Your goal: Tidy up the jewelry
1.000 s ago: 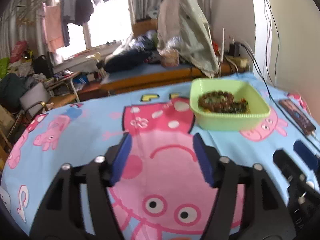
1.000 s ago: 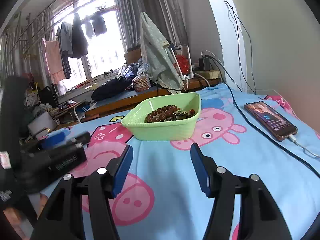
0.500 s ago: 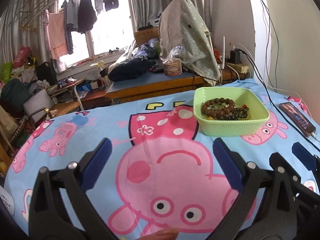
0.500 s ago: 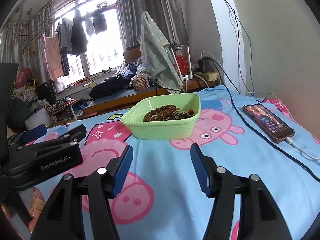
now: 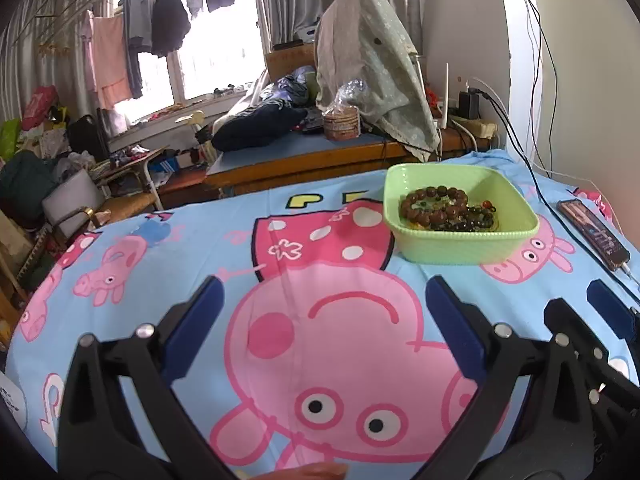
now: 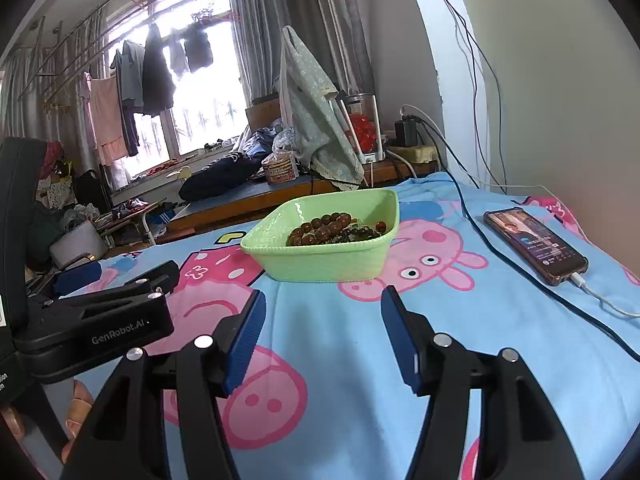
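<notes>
Left gripper (image 5: 323, 300) spread wide over bare pink-pig sheet (image 5: 328, 320), nothing between fingers. Right gripper (image 6: 322, 312) parted midway, empty. Green basin (image 6: 332, 266) with bead bracelets (image 6: 332, 230) just ahead, apart from both. Open sheet between; phone (image 6: 536, 246) and cable (image 6: 516, 268) near the right edge

2 wrist cams, low over bed, both face basin (image 5: 460, 248)
</notes>
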A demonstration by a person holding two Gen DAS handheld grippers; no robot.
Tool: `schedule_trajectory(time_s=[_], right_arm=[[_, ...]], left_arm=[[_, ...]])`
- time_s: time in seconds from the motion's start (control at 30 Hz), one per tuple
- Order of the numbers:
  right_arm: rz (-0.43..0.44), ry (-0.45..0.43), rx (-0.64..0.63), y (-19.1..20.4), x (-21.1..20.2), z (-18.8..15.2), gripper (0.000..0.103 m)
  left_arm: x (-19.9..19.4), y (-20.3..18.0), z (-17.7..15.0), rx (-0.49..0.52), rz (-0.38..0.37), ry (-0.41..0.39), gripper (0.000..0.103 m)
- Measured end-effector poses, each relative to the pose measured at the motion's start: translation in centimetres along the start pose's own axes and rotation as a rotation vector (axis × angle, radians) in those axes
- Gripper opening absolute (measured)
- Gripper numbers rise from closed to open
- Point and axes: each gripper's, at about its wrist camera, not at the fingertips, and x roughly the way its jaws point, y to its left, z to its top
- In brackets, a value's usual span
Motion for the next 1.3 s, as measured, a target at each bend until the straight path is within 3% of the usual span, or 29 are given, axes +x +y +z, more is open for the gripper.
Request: schedule_trajectory(time_s=[1.03,1.3], right_arm=[[-0.002,-0.004,0.008,-0.06,-0.21,0.06,0.032],[-0.002,-0.005,0.009,-0.14,-0.23,0.07,0.032]], left_arm=[[0.08,-0.05,-0.02,-0.009,-0.007,0.005,0.097],[-0.29,0.12,-0.34,-0.031,-0.074,-0.018,0.097]])
